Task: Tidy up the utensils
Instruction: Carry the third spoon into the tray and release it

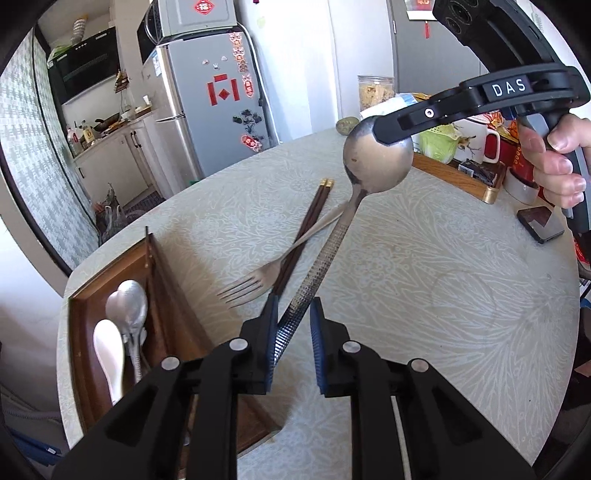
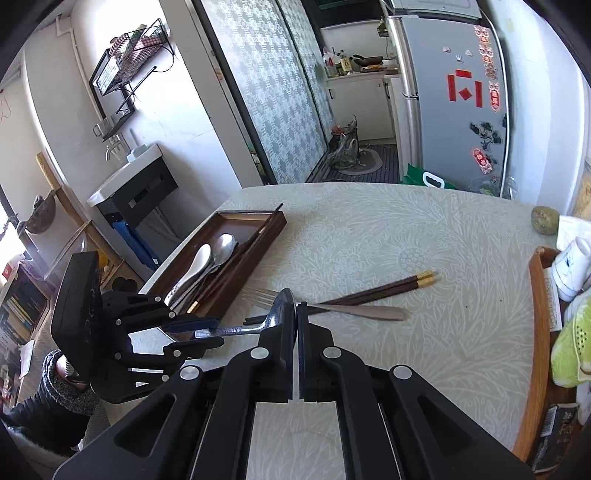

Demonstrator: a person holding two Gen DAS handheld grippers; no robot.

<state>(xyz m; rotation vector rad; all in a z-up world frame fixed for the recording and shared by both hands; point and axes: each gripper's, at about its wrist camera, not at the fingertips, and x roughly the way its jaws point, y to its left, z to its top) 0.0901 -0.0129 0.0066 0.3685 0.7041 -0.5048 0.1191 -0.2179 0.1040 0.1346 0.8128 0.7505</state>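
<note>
Above the table (image 1: 424, 280), steel spoon (image 1: 376, 155) with textured handle, right claw (image 2: 296, 317) clenched on bowl, left claw (image 1: 293, 314) released around handle

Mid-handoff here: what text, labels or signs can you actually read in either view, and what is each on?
"DAS": white letters on the right gripper body.
"福": red diamond sticker on the microwave above the fridge.
Red fridge decorations, counter bottle labels, dark packet print: too small or blurred to read.

Left wrist view: the table (image 1: 424, 266) is seen from close above, facing the fridge (image 1: 207, 110).
Right wrist view: aimed low toward the wooden tray (image 2: 236, 218).
Shared: the spoon (image 1: 376, 155), seen close in both.
</note>
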